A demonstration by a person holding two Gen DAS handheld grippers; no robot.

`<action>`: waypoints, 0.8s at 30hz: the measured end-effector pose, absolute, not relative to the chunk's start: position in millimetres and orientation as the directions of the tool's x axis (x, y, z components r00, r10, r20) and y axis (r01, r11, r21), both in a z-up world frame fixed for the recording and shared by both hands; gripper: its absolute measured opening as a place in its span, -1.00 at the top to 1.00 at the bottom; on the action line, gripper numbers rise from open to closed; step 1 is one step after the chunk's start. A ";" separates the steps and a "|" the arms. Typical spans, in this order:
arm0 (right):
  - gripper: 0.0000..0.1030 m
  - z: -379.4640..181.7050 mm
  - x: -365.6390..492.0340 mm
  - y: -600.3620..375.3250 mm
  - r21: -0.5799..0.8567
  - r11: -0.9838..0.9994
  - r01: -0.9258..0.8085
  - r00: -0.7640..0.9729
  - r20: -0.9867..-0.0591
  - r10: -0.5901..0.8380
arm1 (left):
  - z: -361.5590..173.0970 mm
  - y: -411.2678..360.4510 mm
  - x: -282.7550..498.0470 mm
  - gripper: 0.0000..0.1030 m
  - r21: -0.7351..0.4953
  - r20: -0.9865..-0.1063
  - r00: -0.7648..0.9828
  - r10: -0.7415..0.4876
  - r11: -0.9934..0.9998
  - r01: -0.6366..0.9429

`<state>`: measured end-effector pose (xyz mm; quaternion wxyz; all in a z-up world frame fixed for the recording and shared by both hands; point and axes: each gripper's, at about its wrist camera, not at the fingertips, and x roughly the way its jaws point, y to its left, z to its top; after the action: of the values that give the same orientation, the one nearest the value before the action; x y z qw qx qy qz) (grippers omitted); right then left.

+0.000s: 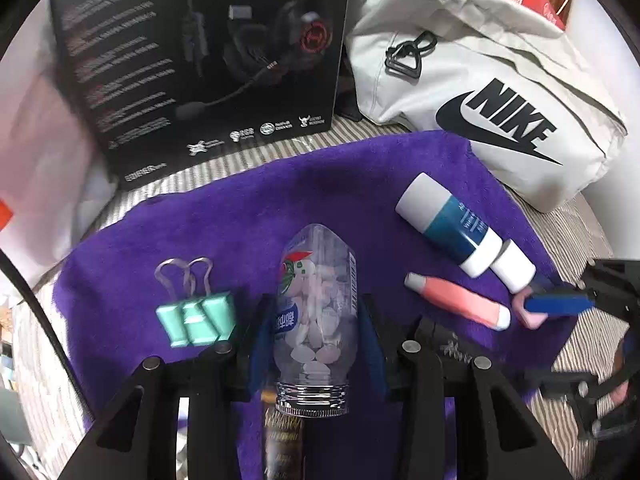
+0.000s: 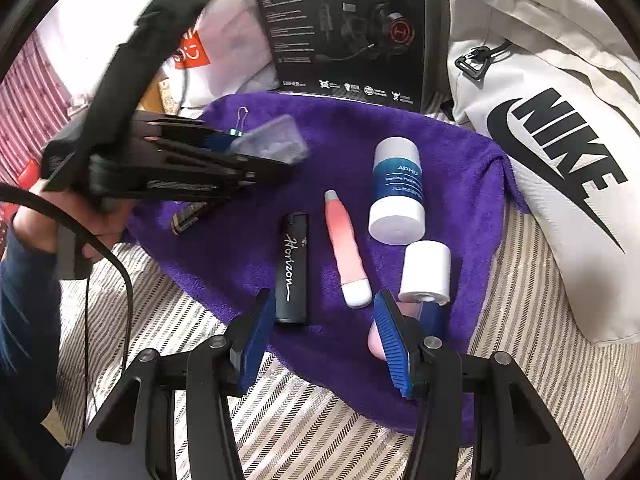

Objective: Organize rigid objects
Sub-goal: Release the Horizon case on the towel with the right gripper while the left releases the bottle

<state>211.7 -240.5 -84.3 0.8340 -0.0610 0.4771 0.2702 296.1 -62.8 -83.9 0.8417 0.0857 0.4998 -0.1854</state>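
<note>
My left gripper (image 1: 316,344) is shut on a clear candy bottle (image 1: 316,304) full of pale tablets, its blue pads pressing both sides; the right wrist view shows the same bottle (image 2: 276,140) held over the purple towel (image 2: 344,132). My right gripper (image 2: 322,312) stands open at the towel's near edge. A black lighter (image 2: 292,268) and a pink tube (image 2: 346,248) lie just ahead of its fingers. A small pink object (image 2: 376,342) sits against its right finger. A blue-and-white bottle (image 2: 396,192), a white cap (image 2: 426,272), a mint binder clip (image 1: 196,320) and a dark gold-printed cylinder (image 2: 188,216) also lie on the towel.
A black headset box (image 1: 200,60) stands behind the towel. A grey Nike bag (image 2: 560,140) lies to the right. A white plastic bag with an orange logo (image 2: 192,52) is at the back left. Striped bedding (image 2: 320,420) surrounds the towel. A person's hand (image 2: 60,220) grips the left tool.
</note>
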 end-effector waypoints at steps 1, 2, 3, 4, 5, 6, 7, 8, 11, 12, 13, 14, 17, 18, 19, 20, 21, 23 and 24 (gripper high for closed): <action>0.00 -84.2 211.2 -240.6 0.157 0.846 -0.510 0.398 -0.828 0.394 | -85.7 -64.7 298.2 0.24 -0.032 -0.875 0.432 -0.218 0.917 0.397; 0.00 -84.3 211.6 -240.4 0.159 0.845 -0.510 0.398 -0.828 0.396 | -87.7 -67.5 300.1 0.24 -0.019 -0.878 0.433 -0.206 0.917 0.399; 0.00 -84.4 211.8 -240.6 0.164 0.844 -0.511 0.396 -0.826 0.400 | -89.4 -69.9 301.6 0.24 -0.012 -0.880 0.431 -0.200 0.916 0.402; 0.00 -84.8 211.9 -240.7 0.170 0.842 -0.512 0.394 -0.825 0.405 | -90.6 -71.7 302.6 0.24 -0.012 -0.881 0.429 -0.201 0.914 0.405; 0.00 -85.1 211.8 -240.9 0.173 0.841 -0.513 0.392 -0.824 0.409 | -91.2 -73.4 302.7 0.24 -0.008 -0.881 0.429 -0.199 0.913 0.409; 0.00 -85.2 211.5 -241.0 0.175 0.840 -0.514 0.392 -0.823 0.411 | -91.4 -74.8 302.2 0.24 0.001 -0.881 0.432 -0.194 0.912 0.411; -0.01 -85.5 211.5 -241.0 0.176 0.839 -0.515 0.392 -0.822 0.414 | -91.8 -75.8 302.3 0.24 0.007 -0.881 0.434 -0.189 0.911 0.412; -0.01 -85.7 211.6 -241.2 0.178 0.838 -0.516 0.392 -0.820 0.416 | -91.9 -76.2 302.3 0.24 0.009 -0.881 0.435 -0.187 0.912 0.411; -0.01 -87.4 213.0 -241.6 0.189 0.835 -0.517 0.388 -0.817 0.426 | -93.6 -76.0 301.8 0.23 0.008 -0.878 0.440 -0.189 0.912 0.409; -0.01 -87.5 212.4 -241.4 0.190 0.834 -0.518 0.388 -0.816 0.427 | -93.8 -75.9 301.1 0.23 0.011 -0.875 0.445 -0.189 0.912 0.410; -0.01 -87.6 212.2 -241.3 0.190 0.834 -0.518 0.389 -0.816 0.427 | -94.1 -76.5 300.8 0.23 0.016 -0.876 0.446 -0.186 0.911 0.411; -0.01 -87.6 211.8 -241.2 0.189 0.835 -0.517 0.390 -0.816 0.427 | -94.6 -77.4 301.4 0.23 0.019 -0.877 0.444 -0.183 0.911 0.412; -0.01 -87.7 211.1 -241.0 0.186 0.834 -0.519 0.393 -0.815 0.426 | -94.6 -75.8 298.2 0.19 0.015 -0.876 0.445 -0.186 0.912 0.411; -0.01 -87.9 211.0 -241.3 0.189 0.834 -0.519 0.392 -0.814 0.429 | -96.6 -77.5 298.8 0.15 0.016 -0.877 0.444 -0.186 0.911 0.413; -0.01 -87.9 210.8 -241.7 0.191 0.833 -0.519 0.392 -0.813 0.430 | -97.0 -77.7 298.3 0.09 0.014 -0.878 0.440 -0.187 0.910 0.415; -0.01 -88.0 211.0 -241.6 0.191 0.833 -0.519 0.392 -0.813 0.430 | -97.5 -77.5 297.8 0.05 0.013 -0.879 0.438 -0.187 0.910 0.415; -0.01 -88.2 211.1 -241.6 0.190 0.833 -0.519 0.393 -0.813 0.430 | -97.7 -77.8 297.3 -0.07 0.014 -0.880 0.437 -0.186 0.910 0.415; -0.01 -88.4 210.9 -241.9 0.191 0.833 -0.519 0.393 -0.812 0.431 | -100.4 -80.3 294.2 -0.27 0.030 -0.882 0.439 -0.172 0.908 0.417; -0.01 -88.5 211.3 -242.1 0.194 0.833 -0.518 0.392 -0.812 0.433 | -100.4 -81.1 293.5 -0.27 0.038 -0.879 0.447 -0.168 0.909 0.415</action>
<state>211.2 -242.1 -88.5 0.8329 -0.0453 0.4719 0.2854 293.5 -81.1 -100.4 0.8413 0.1246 0.4967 -0.1732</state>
